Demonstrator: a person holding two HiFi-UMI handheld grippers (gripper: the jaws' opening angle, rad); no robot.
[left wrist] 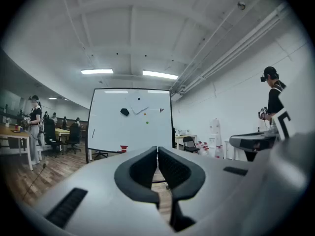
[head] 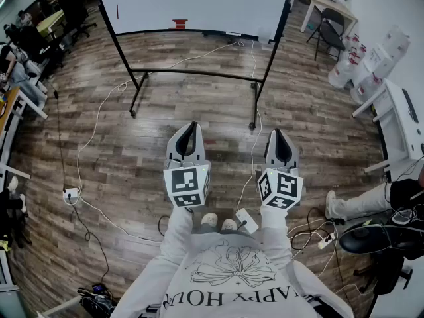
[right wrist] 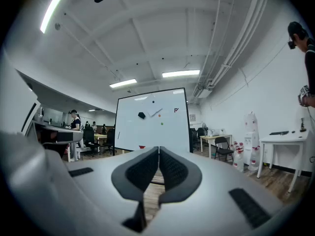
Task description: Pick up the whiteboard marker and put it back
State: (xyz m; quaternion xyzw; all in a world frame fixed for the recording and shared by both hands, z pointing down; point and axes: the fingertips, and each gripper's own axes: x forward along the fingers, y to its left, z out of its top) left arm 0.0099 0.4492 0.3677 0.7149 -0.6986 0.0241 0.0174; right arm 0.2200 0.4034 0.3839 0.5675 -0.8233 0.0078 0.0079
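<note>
**A long approach to the whiteboard, with cables underfoot**

The whiteboard [head: 192, 5] stands on its frame well ahead of the person, across open wooden floor [head: 318, 111]. Nothing on it is within reach yet, so the approach looks like the main hazard. A white cable [head: 99, 114] loops over the floor in front of the board's left leg. A second cable [head: 254, 144] trails from the board's right leg back toward the person's feet. A foot caught in either could cause a stumble or drag the frame. The board is freestanding, so a firm push against it might make it shift or sway.

The left gripper [head: 192, 126] and the right gripper [head: 278, 134] are held level, side by side, aimed at the board. The jaws of each are pressed together with nothing between them. If a gripper reaches the board that way, it would more likely knock the target loose than take hold of it.

A red object [head: 178, 24] sits on the board's lower edge, left of its middle. What it is cannot be made out.

The thin stick low on the board's left part seems to be the whiteboard marker [head: 118, 10], though it is too small to be certain, so aiming at the wrong thing is possible. It is slim, and an off-centre pinch could let it slip and fall.
</note>
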